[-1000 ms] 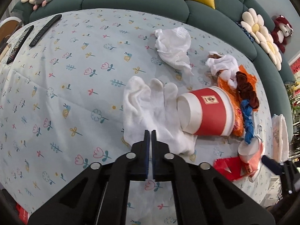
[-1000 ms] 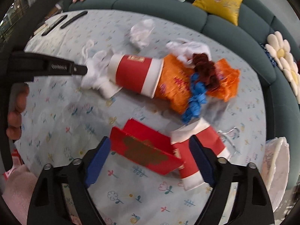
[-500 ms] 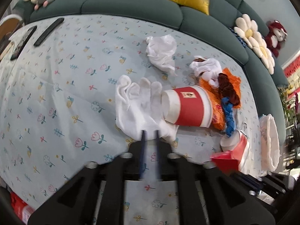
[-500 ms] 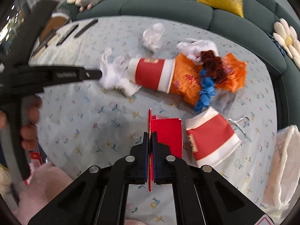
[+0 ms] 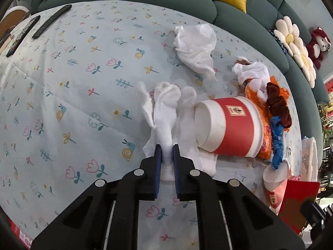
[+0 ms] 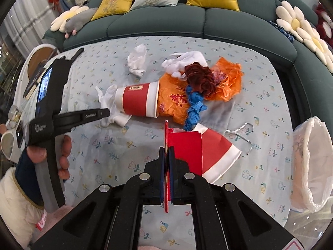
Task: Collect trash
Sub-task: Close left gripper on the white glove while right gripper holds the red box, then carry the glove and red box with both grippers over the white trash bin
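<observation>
My left gripper is shut on a white glove and pinches it up off the cloth, beside a red paper cup lying on its side. My right gripper is shut on a red card packet and holds it upright above the table. A second red cup lies flattened just behind the packet. An orange bag with dark red and blue scrunchies lies beyond. A crumpled white tissue sits farther back.
A bin lined with a white bag stands at the table's right edge. Remote controls lie at the far left. A green sofa with cushions curves around the back. The flowered tablecloth covers the table.
My left gripper closed on the white glove and lifted it into a bunch. My right gripper closed on the red card packet and raised it upright.
</observation>
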Motion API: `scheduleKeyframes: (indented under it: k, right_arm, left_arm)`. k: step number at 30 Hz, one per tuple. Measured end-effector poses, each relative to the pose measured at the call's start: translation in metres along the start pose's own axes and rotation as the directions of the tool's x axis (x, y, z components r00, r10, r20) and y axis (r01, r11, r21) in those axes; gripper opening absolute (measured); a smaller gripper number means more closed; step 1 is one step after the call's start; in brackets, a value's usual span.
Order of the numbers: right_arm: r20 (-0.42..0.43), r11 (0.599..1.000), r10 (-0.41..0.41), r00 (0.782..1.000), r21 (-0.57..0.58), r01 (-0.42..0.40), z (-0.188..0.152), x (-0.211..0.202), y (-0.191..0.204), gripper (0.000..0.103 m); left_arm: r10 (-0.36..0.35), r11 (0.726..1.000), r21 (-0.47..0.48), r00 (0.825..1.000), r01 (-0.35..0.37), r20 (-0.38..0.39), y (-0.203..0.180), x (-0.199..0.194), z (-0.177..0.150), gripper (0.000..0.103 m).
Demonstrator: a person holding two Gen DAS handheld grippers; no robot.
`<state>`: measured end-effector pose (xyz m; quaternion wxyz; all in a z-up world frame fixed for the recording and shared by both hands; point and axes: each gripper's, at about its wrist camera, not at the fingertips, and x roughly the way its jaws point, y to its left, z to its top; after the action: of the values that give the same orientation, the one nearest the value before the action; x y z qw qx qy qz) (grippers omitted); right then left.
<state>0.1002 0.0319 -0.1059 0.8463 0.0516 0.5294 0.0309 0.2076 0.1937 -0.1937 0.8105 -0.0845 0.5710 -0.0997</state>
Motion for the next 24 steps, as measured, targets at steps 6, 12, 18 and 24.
scheduleKeyframes:
  k: [6, 12, 18, 24]
  right_arm:
    - [0.045, 0.999, 0.007, 0.999, 0.053, -0.010, 0.005, -0.027, -0.005, 0.003]
    - [0.104, 0.995, -0.006, 0.995, 0.095, -0.004, 0.005, -0.063, -0.020, 0.003]
    - [0.170, 0.985, -0.040, 0.985, 0.172, 0.010, -0.005, -0.106, -0.053, 0.003]
    - [0.216, 0.971, -0.073, 0.974, 0.240, 0.020, -0.019, -0.139, -0.093, 0.003]
  left_arm:
    - [-0.014, 0.999, 0.034, 0.998, 0.012, 0.055, -0.013, -0.042, -0.011, 0.010]
    - [-0.039, 0.994, 0.110, 0.991, 0.025, 0.128, -0.049, -0.097, -0.023, 0.010]
    - [-0.105, 0.979, 0.194, 0.979, 0.071, 0.175, -0.106, -0.143, -0.035, 0.010]
    - [-0.163, 0.952, 0.288, 0.969, 0.105, 0.188, -0.164, -0.166, -0.046, 0.010]
